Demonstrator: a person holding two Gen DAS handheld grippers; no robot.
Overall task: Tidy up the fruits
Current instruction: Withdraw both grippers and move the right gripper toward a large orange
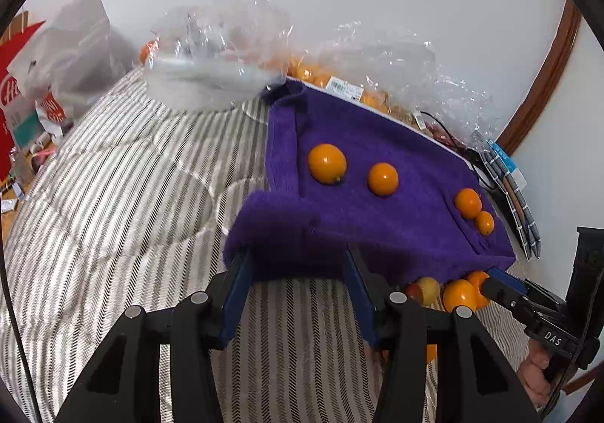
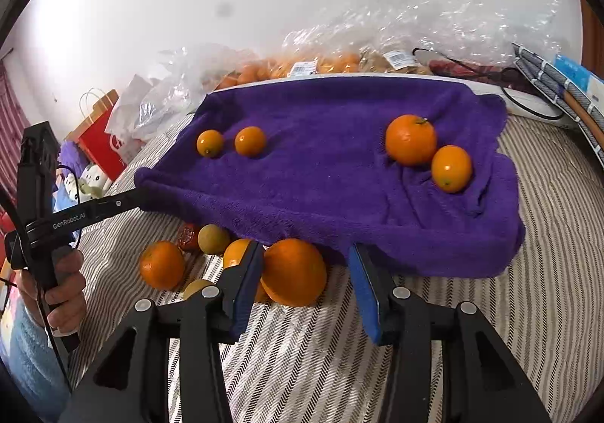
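Fruit pile (image 2: 241,264) crowding towel (image 2: 339,174) edge

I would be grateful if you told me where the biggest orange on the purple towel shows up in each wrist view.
Left wrist view: the biggest orange sits at the towel's right side, touching a smaller fruit.
Right wrist view: the orange lies right of centre, stem up, against the same smaller fruit.
Shared landmark: the purple towel.

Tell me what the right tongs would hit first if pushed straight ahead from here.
Most likely the big orange sitting between the open right tongs, toward the left finger. Just behind it is the near edge of the purple towel. Depth is hard to judge through the fisheye.
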